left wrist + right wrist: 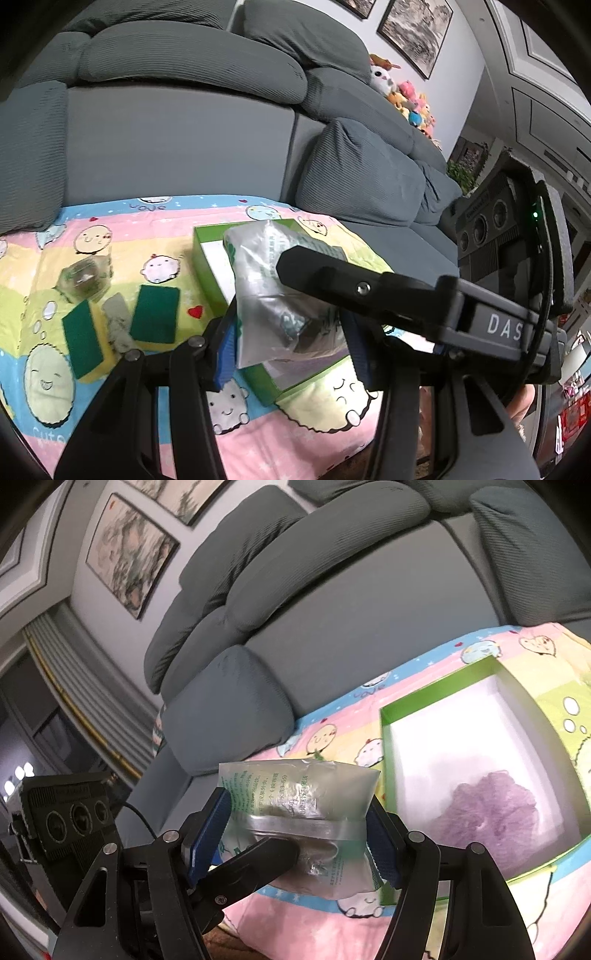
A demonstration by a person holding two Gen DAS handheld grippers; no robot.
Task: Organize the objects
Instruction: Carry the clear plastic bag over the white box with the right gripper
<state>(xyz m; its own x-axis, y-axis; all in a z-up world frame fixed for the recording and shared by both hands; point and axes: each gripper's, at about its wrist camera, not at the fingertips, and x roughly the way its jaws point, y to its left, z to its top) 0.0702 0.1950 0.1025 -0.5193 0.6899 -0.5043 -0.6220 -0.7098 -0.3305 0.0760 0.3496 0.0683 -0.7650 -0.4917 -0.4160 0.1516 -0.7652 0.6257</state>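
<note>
Left wrist view: left gripper and right gripper both clamped on 1 clear plastic packet, held above green box on cartoon-print cloth. Beside the box, 2 green-and-yellow sponges lying flat.

Right wrist view: right gripper pads pressing the packet's sides, jaws fairly wide; purple puff inside the box.
</note>
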